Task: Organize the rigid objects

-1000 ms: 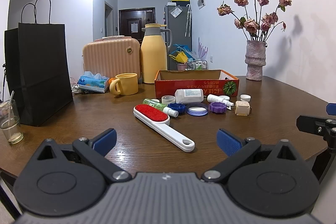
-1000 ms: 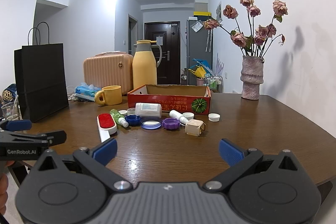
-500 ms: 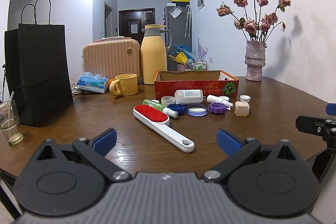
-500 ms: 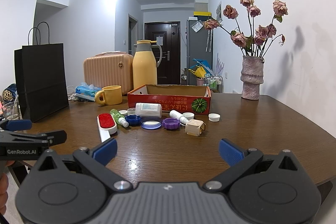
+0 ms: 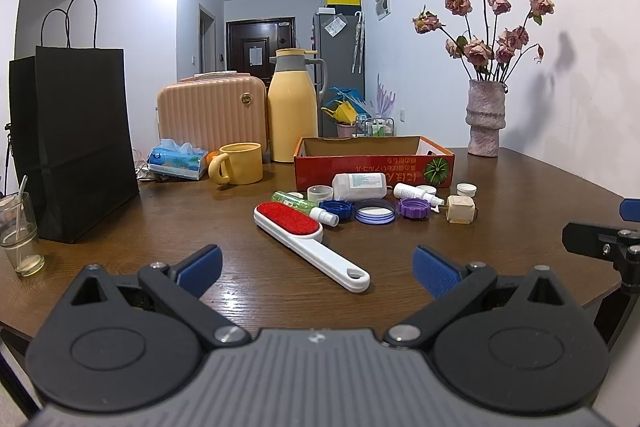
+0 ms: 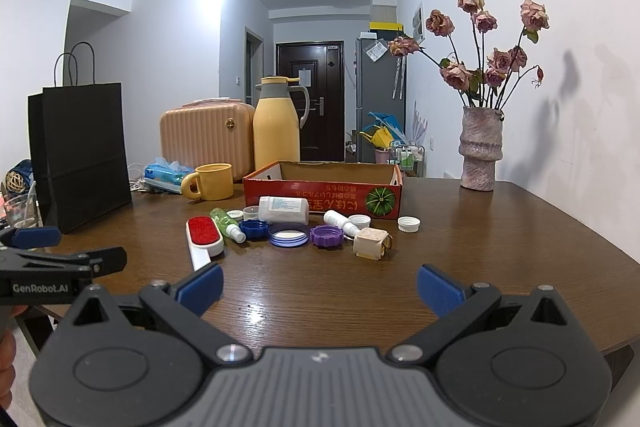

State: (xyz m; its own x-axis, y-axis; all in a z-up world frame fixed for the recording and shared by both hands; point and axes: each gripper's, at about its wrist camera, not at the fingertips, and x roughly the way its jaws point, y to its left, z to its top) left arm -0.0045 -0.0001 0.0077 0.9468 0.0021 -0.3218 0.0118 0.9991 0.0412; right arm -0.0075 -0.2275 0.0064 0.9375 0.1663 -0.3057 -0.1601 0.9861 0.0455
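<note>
A cluster of small items lies before an open red cardboard box [image 5: 374, 163] [image 6: 322, 187]: a white lint brush with a red pad [image 5: 304, 237] [image 6: 204, 237], a green spray bottle [image 5: 304, 205], a white pill bottle [image 5: 360, 185] [image 6: 284, 209], blue lids [image 5: 374, 211], a purple lid [image 5: 414, 207] [image 6: 327, 235], a small white bottle [image 5: 416, 193], white caps [image 6: 409, 223] and a beige cube [image 5: 460, 209] [image 6: 371, 243]. My left gripper [image 5: 316, 267] and right gripper [image 6: 318, 285] are open and empty, near the table's front edge, short of the items.
A black paper bag [image 5: 76, 143] stands at left with a glass [image 5: 20, 235] before it. A yellow mug [image 5: 238, 169], tissue pack [image 5: 176, 163], pink case [image 5: 212, 111] and yellow jug [image 5: 294, 107] stand behind. A vase of flowers [image 5: 484, 119] is at back right.
</note>
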